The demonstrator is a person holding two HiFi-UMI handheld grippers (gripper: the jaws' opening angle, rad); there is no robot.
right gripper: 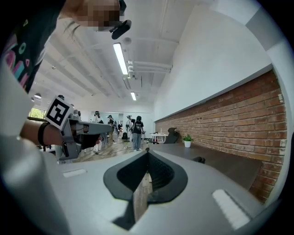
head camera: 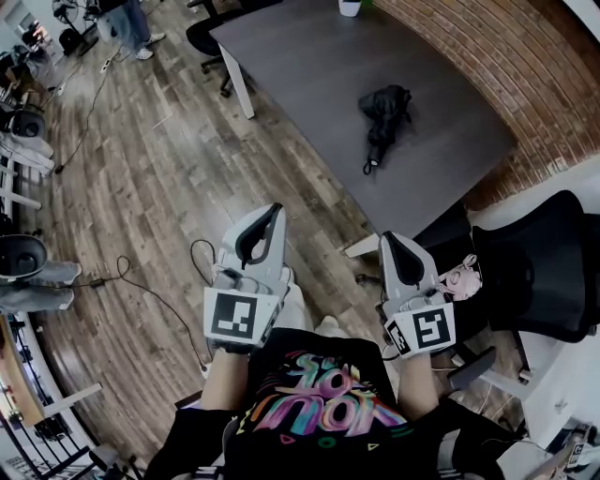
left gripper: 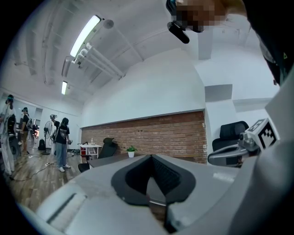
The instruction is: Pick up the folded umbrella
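Note:
The folded black umbrella lies on the grey table, its strap end toward the near edge. In the right gripper view the umbrella is a small dark lump on the table top, ahead and to the right. My left gripper and right gripper are held side by side over the wooden floor, short of the table's near edge, pointing level toward it. Both are shut with nothing between the jaws, as seen in the left gripper and right gripper views. The left gripper view does not show the umbrella.
A white plant pot stands at the table's far end. Black office chairs stand to the right by the brick wall, and another chair by the far left corner. Cables trail over the floor. People stand far off.

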